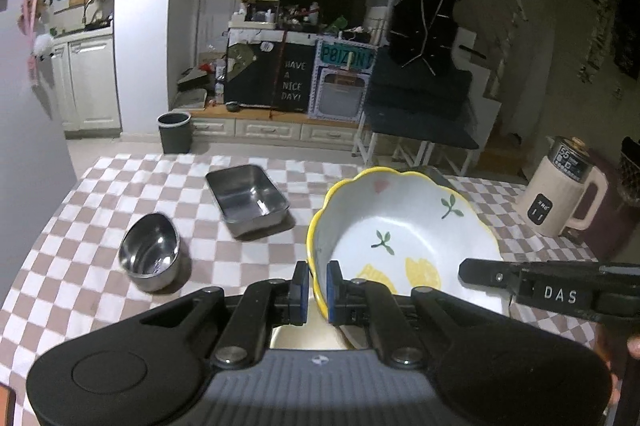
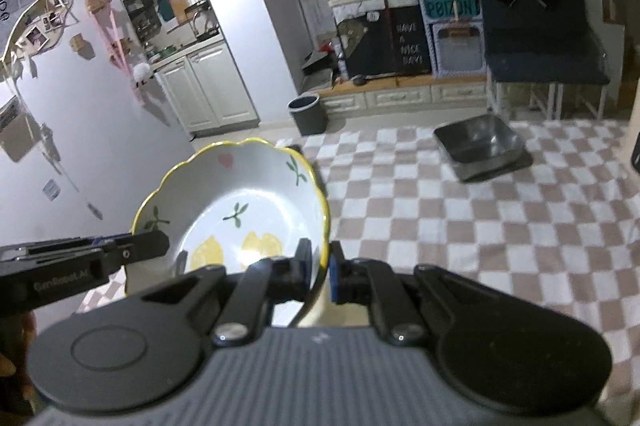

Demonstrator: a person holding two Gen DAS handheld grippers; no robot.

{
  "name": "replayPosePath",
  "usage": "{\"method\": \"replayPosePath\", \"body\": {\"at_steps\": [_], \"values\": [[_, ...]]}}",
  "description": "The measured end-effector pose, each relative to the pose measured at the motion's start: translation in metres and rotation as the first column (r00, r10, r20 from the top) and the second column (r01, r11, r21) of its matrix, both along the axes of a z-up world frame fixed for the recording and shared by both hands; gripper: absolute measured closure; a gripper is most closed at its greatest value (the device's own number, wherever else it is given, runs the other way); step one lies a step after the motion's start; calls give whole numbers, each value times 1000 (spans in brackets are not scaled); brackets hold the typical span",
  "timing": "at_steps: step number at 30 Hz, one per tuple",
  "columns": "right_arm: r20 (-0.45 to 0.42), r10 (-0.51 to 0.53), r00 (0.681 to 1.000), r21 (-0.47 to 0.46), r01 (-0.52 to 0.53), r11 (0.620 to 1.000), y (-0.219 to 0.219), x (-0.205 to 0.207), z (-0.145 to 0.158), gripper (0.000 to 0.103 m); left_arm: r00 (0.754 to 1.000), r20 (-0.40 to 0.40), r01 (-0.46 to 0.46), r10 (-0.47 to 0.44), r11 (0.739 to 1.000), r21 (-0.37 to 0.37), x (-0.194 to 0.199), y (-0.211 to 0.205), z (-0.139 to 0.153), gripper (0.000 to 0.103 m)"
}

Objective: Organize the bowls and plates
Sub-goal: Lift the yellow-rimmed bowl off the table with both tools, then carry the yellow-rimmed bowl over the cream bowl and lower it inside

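Note:
A white ceramic bowl (image 1: 404, 238) with a wavy yellow rim and lemon prints hangs above the checkered table (image 1: 80, 226), held from both sides. My left gripper (image 1: 318, 286) is shut on its left rim. My right gripper (image 2: 320, 266) is shut on the opposite rim of the same lemon bowl (image 2: 236, 214). Each gripper's fingers show from the side in the other view: the right gripper (image 1: 476, 272) at the bowl's right edge, the left gripper (image 2: 154, 246) at its left edge. A round steel bowl (image 1: 151, 252) and a rectangular steel tray (image 1: 248, 198) sit on the cloth to the left.
A cream electric kettle (image 1: 560, 194) stands at the table's right end. The steel tray (image 2: 482, 146) lies far right in the right wrist view. Beyond the table are a dark bin (image 1: 174, 132), white cabinets and a cluttered shelf alcove.

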State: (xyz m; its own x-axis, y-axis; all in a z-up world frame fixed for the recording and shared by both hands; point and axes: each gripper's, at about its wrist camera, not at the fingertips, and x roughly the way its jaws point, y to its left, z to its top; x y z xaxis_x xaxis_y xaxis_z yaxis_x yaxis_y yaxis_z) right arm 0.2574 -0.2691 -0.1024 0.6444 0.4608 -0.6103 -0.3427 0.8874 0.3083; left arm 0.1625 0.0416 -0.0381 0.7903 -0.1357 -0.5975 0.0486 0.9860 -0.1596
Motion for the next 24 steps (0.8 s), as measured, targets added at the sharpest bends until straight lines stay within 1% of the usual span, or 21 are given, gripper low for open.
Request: {"method": "replayPosePath", "body": {"at_steps": [5, 10, 18, 22, 24], "values": [[-32, 36, 999, -49, -38, 998, 17, -5, -10, 92, 998, -64, 0, 0, 1000, 10, 4, 5, -14, 95], [-100, 49, 994, -104, -59, 993, 21, -6, -26, 92, 991, -133, 17, -14, 1000, 18, 10, 1, -32, 95], [-144, 20, 989, -178, -46, 983, 21, -5, -39, 92, 974, -219, 64, -52, 997, 47, 22, -12, -57, 95], [-169, 8, 986, -202, -42, 979, 20, -2, -46, 92, 964, -260, 64, -54, 997, 31, 27, -12, -68, 95], [-182, 5, 983, -207, -44, 977, 21, -1, -50, 92, 959, -279, 64, -52, 997, 34, 30, -12, -72, 95]]}}
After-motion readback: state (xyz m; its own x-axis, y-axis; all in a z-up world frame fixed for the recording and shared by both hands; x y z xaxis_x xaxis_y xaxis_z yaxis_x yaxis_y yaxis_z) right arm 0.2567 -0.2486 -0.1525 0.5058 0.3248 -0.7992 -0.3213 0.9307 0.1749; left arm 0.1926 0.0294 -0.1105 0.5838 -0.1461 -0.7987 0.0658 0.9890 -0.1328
